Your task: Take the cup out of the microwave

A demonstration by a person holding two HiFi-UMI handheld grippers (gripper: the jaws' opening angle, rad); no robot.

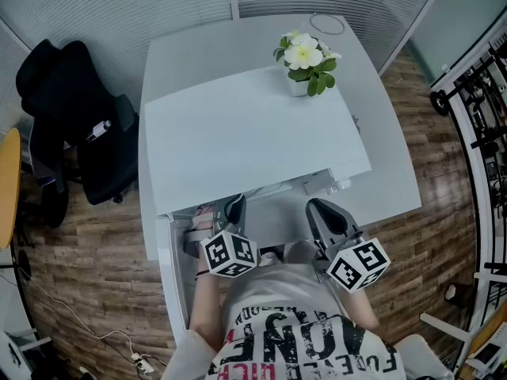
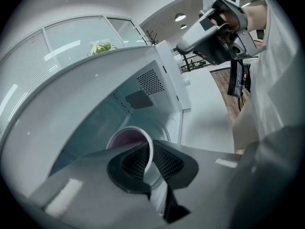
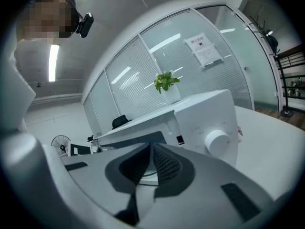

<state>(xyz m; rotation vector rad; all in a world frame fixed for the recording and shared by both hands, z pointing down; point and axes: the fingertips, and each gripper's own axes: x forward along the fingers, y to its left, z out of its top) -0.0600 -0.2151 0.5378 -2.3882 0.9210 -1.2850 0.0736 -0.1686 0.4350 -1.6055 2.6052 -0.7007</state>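
Person in printed T-shirt, holding 2 grey grippers
Pale T-shirt [image 1: 295, 323] with dark block lettering; left gripper [image 2: 148, 159] and right gripper [image 3: 150, 162] have black ribbed pads, each carrying 1 black-and-white marker cube [image 1: 230, 254].

The white table [image 1: 394, 172] carries a white microwave [image 1: 253, 137] over most of it; at one o'clock lies perhaps a clear round dish [image 1: 326, 24].

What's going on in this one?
A person stands at a white microwave with a gripper in each hand. The left gripper reaches into the open cavity and is shut on the rim of the cup, which is inside the microwave, not yet taken out. The right gripper is shut and empty, held outside near the control knob.
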